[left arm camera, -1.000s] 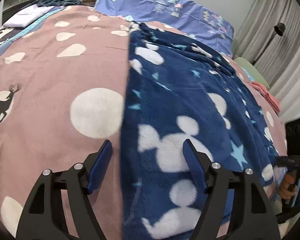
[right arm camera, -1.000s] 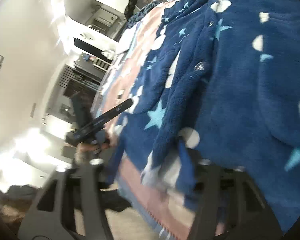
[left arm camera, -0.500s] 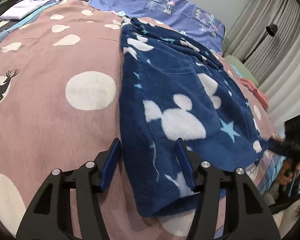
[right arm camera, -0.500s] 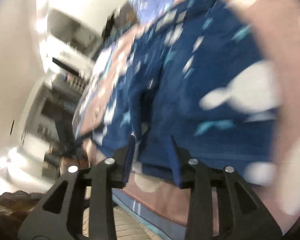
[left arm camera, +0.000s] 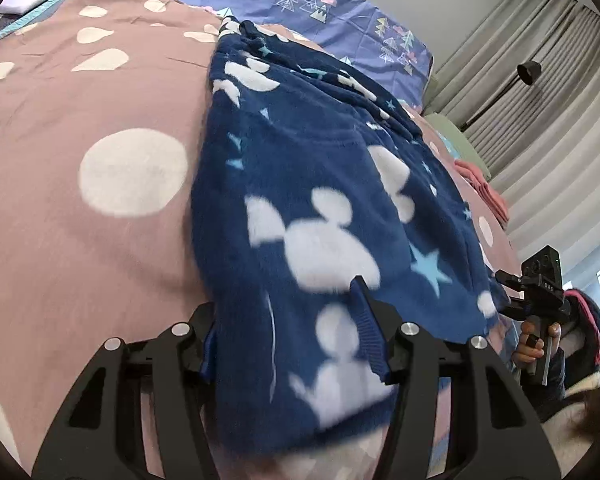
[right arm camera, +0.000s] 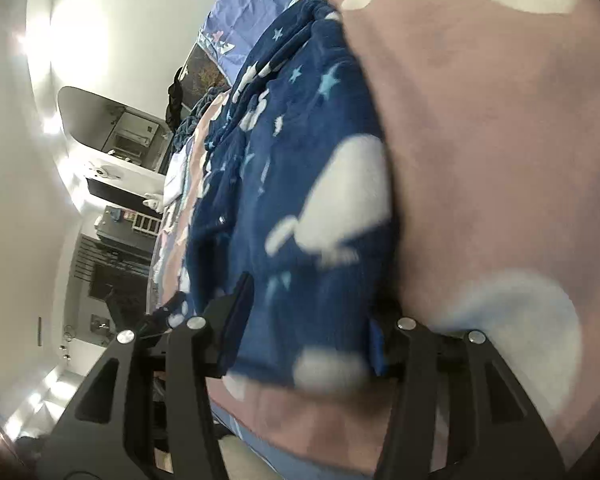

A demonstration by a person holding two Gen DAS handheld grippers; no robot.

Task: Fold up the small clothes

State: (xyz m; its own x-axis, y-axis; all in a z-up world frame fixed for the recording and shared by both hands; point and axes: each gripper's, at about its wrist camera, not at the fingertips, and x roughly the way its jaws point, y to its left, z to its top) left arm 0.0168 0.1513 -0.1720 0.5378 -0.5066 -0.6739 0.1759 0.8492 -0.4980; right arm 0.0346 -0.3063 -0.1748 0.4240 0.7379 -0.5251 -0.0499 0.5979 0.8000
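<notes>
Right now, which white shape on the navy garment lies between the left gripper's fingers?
The small mouse-head print near the navy fleece garment hem; the bigger one lies beyond the left gripper.

Premises are a domestic bedroom. A bed carries a dusty-pink cotton duvet cover printed with white spots (left arm camera: pixel 100 264) and a lilac-blue pillow patterned with small triangle trees (left arm camera: pixel 300 4), with pleated grey floor-length curtains (left arm camera: pixel 540 60) and a black lamp head on a thin stem (left arm camera: pixel 529 69) beside it. The right wrist view shows white walls and a white built-in cabinet unit (right arm camera: pixel 112 148) across the room.
</notes>
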